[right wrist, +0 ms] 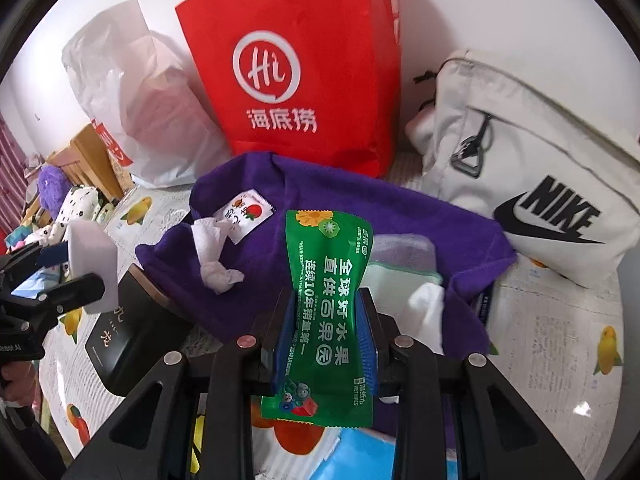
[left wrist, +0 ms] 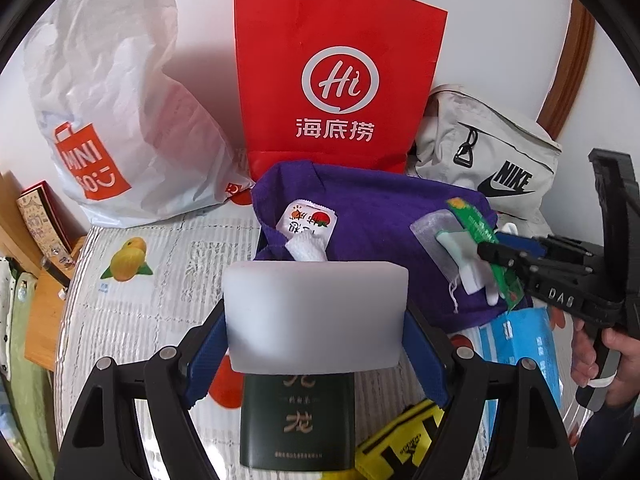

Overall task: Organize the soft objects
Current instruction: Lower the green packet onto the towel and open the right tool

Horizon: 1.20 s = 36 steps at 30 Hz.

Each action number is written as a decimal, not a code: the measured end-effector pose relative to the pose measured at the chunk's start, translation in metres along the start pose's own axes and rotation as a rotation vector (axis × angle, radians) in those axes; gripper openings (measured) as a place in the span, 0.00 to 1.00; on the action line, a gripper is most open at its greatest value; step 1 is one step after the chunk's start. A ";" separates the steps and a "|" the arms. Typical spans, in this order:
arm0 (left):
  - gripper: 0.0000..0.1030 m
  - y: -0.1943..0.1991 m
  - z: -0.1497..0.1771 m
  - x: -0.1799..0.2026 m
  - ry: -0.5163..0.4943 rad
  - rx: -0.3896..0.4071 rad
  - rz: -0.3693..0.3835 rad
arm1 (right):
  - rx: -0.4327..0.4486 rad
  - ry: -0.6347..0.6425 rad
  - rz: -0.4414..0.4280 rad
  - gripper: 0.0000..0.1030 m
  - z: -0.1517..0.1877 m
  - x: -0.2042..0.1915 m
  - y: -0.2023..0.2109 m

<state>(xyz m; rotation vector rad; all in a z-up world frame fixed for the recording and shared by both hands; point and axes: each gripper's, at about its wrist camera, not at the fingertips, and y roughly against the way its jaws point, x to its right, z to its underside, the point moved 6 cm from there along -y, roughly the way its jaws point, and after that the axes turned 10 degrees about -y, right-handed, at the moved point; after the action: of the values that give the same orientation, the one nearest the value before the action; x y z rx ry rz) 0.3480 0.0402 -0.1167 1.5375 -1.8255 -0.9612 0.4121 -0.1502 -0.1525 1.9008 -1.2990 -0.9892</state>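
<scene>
— What's beyond the tongs?
— A crumpled purple cloth (right wrist: 360, 216). The left gripper (left wrist: 316, 320) clamps a white foam block (left wrist: 316, 316); the right gripper (right wrist: 326, 340) pinches a green wet-wipe packet (right wrist: 326, 300) over it.

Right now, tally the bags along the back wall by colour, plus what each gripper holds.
Red paper bag: 1
White plastic bag: 1
Off-white Nike bag: 1
White sponge block in left gripper: 1
Green wet-wipes packet in right gripper: 1
Total: 5
</scene>
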 end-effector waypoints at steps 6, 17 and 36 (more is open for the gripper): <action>0.78 -0.016 -0.010 -0.003 -0.002 -0.011 -0.003 | -0.036 0.010 0.009 0.30 0.000 0.003 -0.021; 0.78 -0.039 -0.019 -0.003 -0.017 -0.033 0.011 | -0.113 0.006 0.049 0.30 -0.001 0.013 -0.053; 0.78 -0.073 -0.046 0.004 -0.044 -0.063 0.013 | -0.121 0.011 0.032 0.47 -0.007 0.010 -0.058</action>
<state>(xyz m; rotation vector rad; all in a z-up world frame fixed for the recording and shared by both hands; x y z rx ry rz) 0.4266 0.0226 -0.1491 1.4763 -1.8155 -1.0440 0.4480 -0.1410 -0.1987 1.7862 -1.2318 -1.0162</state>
